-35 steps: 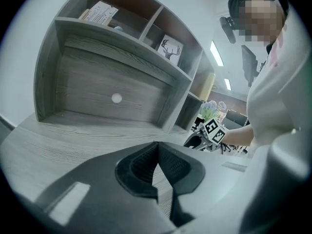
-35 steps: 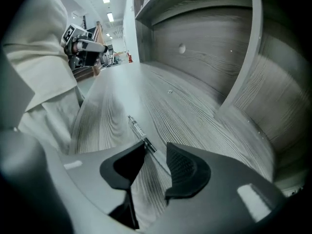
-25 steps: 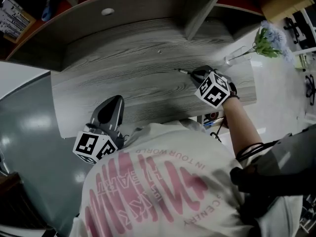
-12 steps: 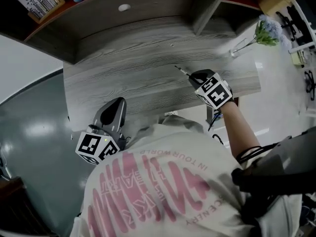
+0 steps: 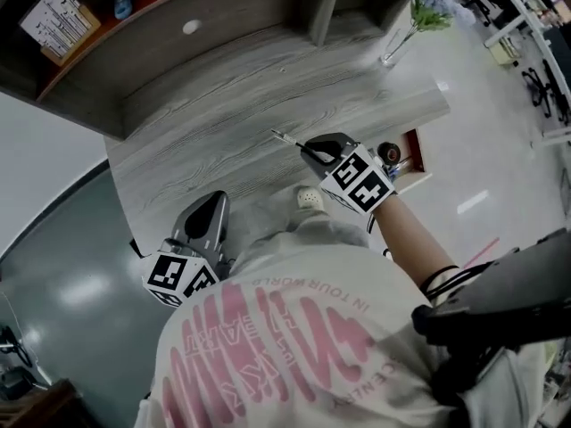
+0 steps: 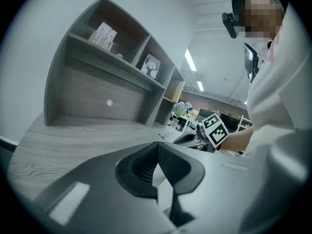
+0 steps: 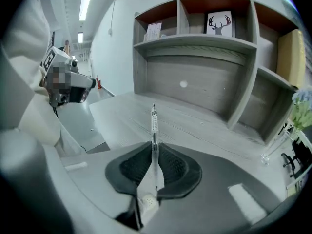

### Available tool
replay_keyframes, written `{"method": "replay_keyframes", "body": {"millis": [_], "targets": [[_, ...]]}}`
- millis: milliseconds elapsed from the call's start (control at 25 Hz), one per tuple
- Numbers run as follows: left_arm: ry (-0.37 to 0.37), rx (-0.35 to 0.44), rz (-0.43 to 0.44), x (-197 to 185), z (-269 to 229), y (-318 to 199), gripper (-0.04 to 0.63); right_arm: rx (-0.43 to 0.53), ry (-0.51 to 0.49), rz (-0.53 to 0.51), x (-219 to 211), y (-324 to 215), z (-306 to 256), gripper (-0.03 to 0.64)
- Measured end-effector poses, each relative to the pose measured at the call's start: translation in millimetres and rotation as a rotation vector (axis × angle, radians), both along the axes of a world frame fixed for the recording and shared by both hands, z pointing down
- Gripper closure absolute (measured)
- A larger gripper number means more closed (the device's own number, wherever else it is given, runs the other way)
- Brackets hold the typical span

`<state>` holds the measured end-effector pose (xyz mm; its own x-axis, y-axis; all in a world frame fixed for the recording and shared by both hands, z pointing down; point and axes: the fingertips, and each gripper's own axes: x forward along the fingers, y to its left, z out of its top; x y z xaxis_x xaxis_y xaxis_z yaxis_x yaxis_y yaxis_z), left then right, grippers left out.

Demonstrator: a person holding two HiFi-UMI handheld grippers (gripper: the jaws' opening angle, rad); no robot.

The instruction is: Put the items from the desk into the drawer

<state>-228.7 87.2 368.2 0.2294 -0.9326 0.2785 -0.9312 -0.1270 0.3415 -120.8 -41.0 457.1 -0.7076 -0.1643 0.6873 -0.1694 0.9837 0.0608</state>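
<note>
My right tongs (image 7: 154,147) are nearly shut, clamped on a thin pen (image 7: 154,123). The pads pinch its back end and the barrel sticks straight out past the tips. From the head view, the right tongs (image 5: 312,150) sit above the near edge of the grey wood-grain counter (image 5: 223,105), and the pen (image 5: 287,139) points toward 10 o'clock. My left tongs (image 6: 157,147) have their pads together at the tips with nothing between them. In the head view the left tongs (image 5: 207,212) lie at 8 o'clock from the right ones, at the counter's near edge.

There is print on the pen's barrel, too small to read. My white shirt (image 5: 294,328) carries pink lettering, upside down. I can make out "WORLD" and little else. A printed box (image 5: 58,20) on the shelf at 11 o'clock cannot be read. A deer picture (image 7: 219,23) stands in an upper cubby.

At 1 o'clock a glass vase of flowers (image 5: 419,12) is partly cut off by the frame. Just right of the right tongs, a red-lined opening (image 5: 417,152) shows below the counter's edge, and I cannot tell what is in it.
</note>
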Motion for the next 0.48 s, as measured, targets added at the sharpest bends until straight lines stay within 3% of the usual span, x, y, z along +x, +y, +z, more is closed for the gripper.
{"method": "replay_keyframes", "body": {"millis": [280,480], "targets": [[0.04,-0.006,0.156,33,11,5,0.578,0.018,-0.018,0.121,40,40,-20,0.566],[0.06,0.001,0.28,73,12,-5,0.578,0.044,-0.021,0.264,91,47,-34,0.566]]}}
